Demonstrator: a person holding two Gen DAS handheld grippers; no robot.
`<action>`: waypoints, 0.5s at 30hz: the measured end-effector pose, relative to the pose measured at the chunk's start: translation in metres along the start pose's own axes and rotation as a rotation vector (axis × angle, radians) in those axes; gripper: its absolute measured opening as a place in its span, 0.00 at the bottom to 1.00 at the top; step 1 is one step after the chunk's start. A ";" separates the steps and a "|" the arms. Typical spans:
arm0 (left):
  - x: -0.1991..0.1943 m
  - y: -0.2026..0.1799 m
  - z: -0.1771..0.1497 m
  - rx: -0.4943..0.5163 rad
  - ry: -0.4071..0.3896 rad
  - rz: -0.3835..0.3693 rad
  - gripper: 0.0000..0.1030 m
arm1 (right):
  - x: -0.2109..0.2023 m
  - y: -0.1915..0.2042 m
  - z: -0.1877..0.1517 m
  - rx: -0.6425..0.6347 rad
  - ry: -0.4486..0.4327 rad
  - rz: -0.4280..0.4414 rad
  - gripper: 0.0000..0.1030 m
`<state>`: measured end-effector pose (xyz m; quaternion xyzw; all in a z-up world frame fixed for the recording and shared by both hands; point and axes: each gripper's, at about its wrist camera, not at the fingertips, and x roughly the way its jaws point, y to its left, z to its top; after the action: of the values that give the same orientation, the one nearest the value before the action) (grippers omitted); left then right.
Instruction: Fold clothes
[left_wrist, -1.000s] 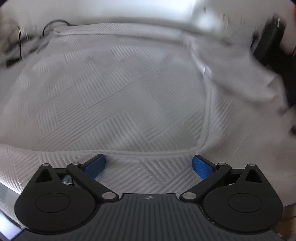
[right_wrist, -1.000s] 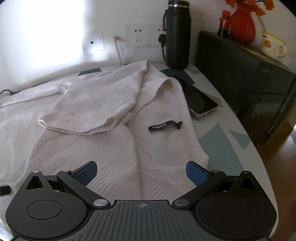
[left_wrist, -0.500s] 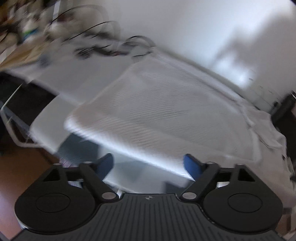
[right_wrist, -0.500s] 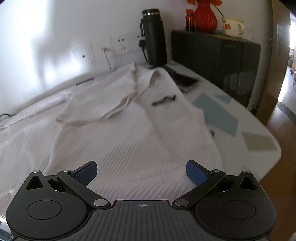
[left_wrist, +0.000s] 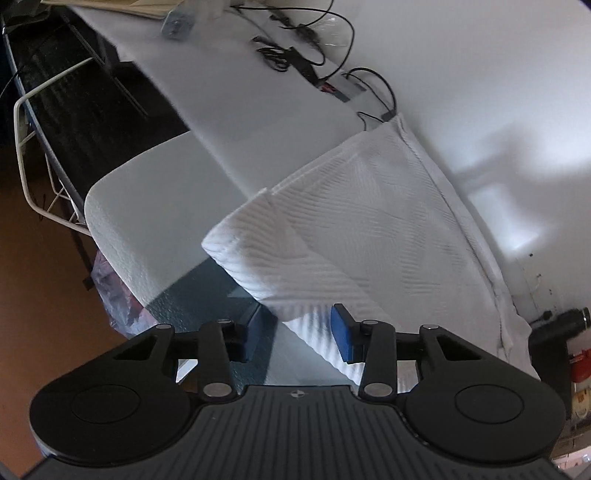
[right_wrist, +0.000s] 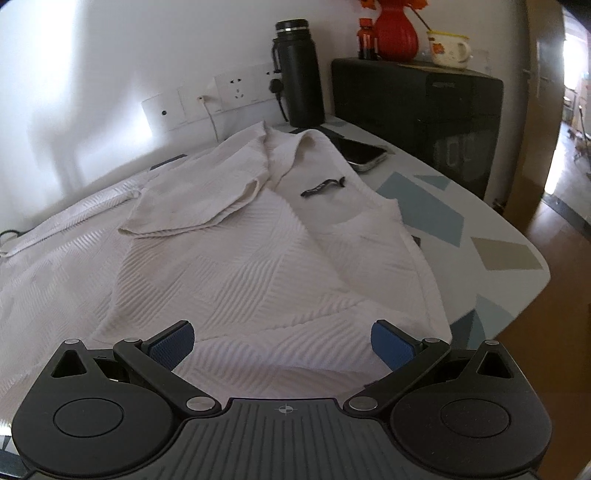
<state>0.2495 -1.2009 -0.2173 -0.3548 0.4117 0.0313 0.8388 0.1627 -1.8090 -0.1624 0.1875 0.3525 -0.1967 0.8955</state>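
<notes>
A white shirt (right_wrist: 240, 258) with a woven zigzag texture lies flat on the table, one sleeve (right_wrist: 195, 195) folded across its chest and a black label (right_wrist: 321, 186) at the collar. My right gripper (right_wrist: 282, 345) hovers open and wide over the shirt's near edge, nothing between its fingers. In the left wrist view the same shirt (left_wrist: 362, 221) stretches away along the wall. My left gripper (left_wrist: 299, 336) is at the hem corner, fingers narrowed to about half width, with the striped cloth edge lying between them. The pads are still apart from the cloth.
A black flask (right_wrist: 299, 74), a phone (right_wrist: 364, 153), a black box (right_wrist: 417, 103) with a red vase (right_wrist: 397, 31) and mug (right_wrist: 447, 46) stand at the back right. The table edge (right_wrist: 517, 258) drops to the floor. Cables (left_wrist: 295, 55) and a white seat (left_wrist: 147, 206) lie left.
My left gripper swung out to the shirt's hem end and its fingers narrowed around the cloth edge. My right gripper drew back toward the shirt's near side and stayed open.
</notes>
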 end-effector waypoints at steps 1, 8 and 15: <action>0.000 0.001 0.000 -0.002 -0.005 -0.002 0.41 | -0.001 -0.002 -0.001 0.008 -0.002 -0.001 0.99; 0.001 0.008 0.002 -0.064 -0.068 -0.020 0.41 | -0.009 -0.021 -0.008 0.090 -0.001 -0.043 0.94; 0.004 0.007 0.003 -0.042 -0.071 -0.010 0.38 | -0.013 -0.048 -0.022 0.204 0.025 -0.014 0.78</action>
<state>0.2518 -1.1943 -0.2224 -0.3730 0.3789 0.0482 0.8456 0.1191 -1.8365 -0.1778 0.2774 0.3430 -0.2356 0.8660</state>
